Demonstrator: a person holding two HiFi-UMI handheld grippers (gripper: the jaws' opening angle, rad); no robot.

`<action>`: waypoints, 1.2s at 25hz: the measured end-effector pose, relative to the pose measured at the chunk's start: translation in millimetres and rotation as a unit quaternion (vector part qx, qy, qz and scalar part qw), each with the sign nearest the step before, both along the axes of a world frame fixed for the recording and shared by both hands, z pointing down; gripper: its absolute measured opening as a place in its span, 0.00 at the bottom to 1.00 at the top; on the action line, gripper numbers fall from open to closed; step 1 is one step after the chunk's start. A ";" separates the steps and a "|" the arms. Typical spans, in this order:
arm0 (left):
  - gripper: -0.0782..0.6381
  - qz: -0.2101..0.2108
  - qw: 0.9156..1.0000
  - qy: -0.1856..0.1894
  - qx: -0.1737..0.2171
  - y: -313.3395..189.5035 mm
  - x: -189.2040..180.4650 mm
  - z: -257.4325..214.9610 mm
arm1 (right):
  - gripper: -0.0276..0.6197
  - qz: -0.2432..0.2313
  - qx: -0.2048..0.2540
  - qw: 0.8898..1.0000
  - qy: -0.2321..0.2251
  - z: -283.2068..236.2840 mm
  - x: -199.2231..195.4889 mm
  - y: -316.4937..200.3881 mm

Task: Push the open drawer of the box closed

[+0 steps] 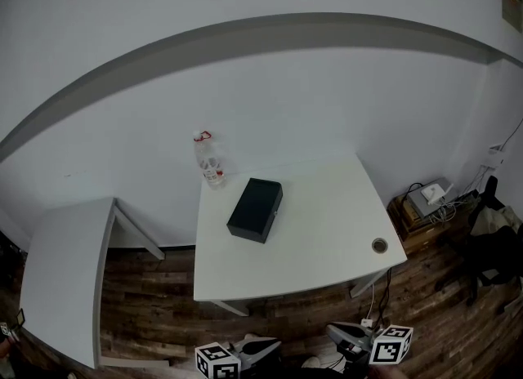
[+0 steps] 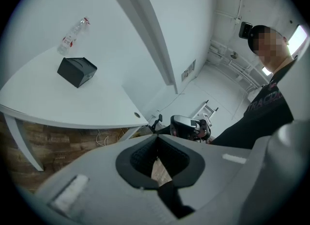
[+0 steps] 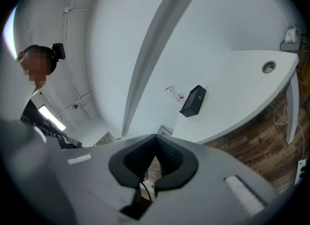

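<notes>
**A:** Well, start at the tools. What state are they in?

**B:** Both are closed on nothing. The left tool [image 2: 156, 144] has its pads pressed together, with only floor showing through the notch behind them. The right tool [image 3: 156, 144] looks the same. In the head view they sit at the bottom edge of the frame, short of the surface [image 1: 327, 230] and well apart from everything on it.

**A:** And the box?

**B:** The box [image 1: 255, 209] lies near the middle of the head view, on the upper left part of the white surface, turned at an angle. A clear bottle [image 1: 209, 159] sits just beyond it, up and to the left, by the wall. I cannot tell from here how far the drawer stands out, or which face carries it (the box is too small in all three views).

**A:** How do you think it will handle?

**B:** It looks stiff and hard-sided, and I'd guess light. The surface looks smooth, so a push on the drawer may simply slide the whole box along.

**A:** So where do we take hold?

**B:** I wouldn't grip it at all. I'd put the closed tips of one tool flat on the middle of the drawer front and rest the other against the opposite face as a stop. An off-centre push could jam the drawer or spin the box toward the bottle.
</notes>
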State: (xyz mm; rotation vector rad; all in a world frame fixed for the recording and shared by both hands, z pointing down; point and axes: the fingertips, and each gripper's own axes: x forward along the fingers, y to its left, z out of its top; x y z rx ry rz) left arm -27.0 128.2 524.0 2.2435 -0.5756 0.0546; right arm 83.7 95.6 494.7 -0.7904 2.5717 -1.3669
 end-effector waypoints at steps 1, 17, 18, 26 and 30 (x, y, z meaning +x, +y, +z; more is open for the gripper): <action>0.11 0.003 1.000 -0.002 0.000 0.7 -1.0 -1.2 | 0.05 0.003 -0.003 1.000 -0.003 0.6 0.0 2.4; 0.11 0.001 0.999 0.028 -0.022 12.7 19.4 3.9 | 0.05 0.003 -0.015 1.000 -0.001 9.0 15.8 31.6; 0.11 -0.001 0.999 0.028 -0.023 12.7 19.5 3.9 | 0.05 0.003 -0.015 1.000 -0.002 9.1 16.4 31.9; 0.11 -0.005 0.999 0.028 -0.024 12.1 22.1 1.8 | 0.05 0.000 -0.007 1.000 0.000 6.7 19.3 35.7; 0.11 -0.004 0.999 0.028 -0.022 13.2 23.5 0.2 | 0.05 0.002 -0.006 1.000 -0.002 6.1 20.4 37.4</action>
